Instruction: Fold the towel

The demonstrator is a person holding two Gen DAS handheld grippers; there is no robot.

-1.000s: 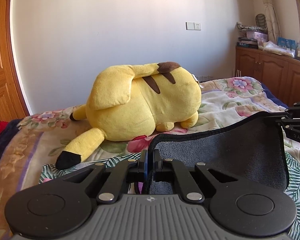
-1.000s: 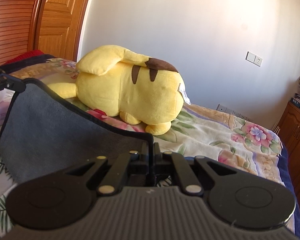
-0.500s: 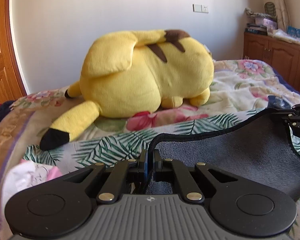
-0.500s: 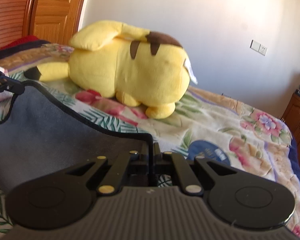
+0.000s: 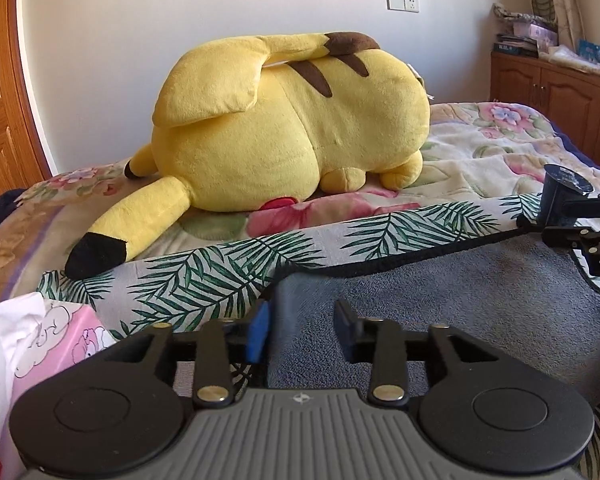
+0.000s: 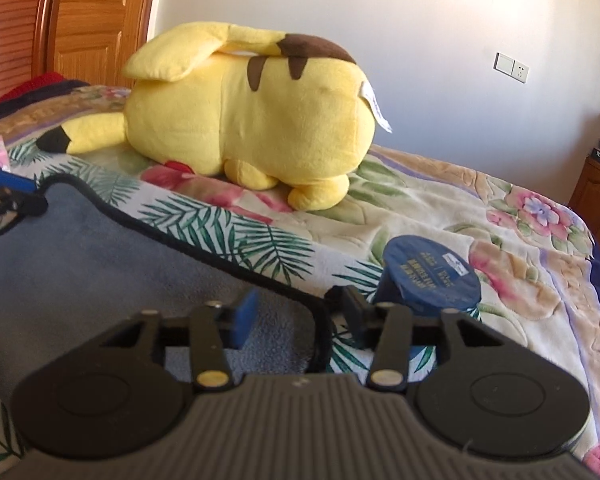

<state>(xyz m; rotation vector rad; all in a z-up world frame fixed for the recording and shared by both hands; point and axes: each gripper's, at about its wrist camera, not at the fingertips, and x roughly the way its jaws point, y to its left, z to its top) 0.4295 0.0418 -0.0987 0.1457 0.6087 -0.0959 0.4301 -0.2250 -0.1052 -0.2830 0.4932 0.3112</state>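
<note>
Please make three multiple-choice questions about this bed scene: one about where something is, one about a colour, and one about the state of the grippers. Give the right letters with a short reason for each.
1. Where does the dark blue cup stand?
A. On the wooden cabinet
B. On the bedspread, just right of the towel's corner
C. On top of the plush toy

2. What colour is the towel?
A. Grey with a black edge
B. White with a red edge
C. Green all over

3. How are the fingers of the left gripper and the right gripper?
A. Both shut on the towel
B. Only the left is open
C. Both open

Answers: 1 B, the right wrist view shows the cup on the flowered bedspread beside the towel's corner. 2 A, grey pile with a black border in both views. 3 C, each pair of fingers stands apart with a towel corner lying between them.
</note>
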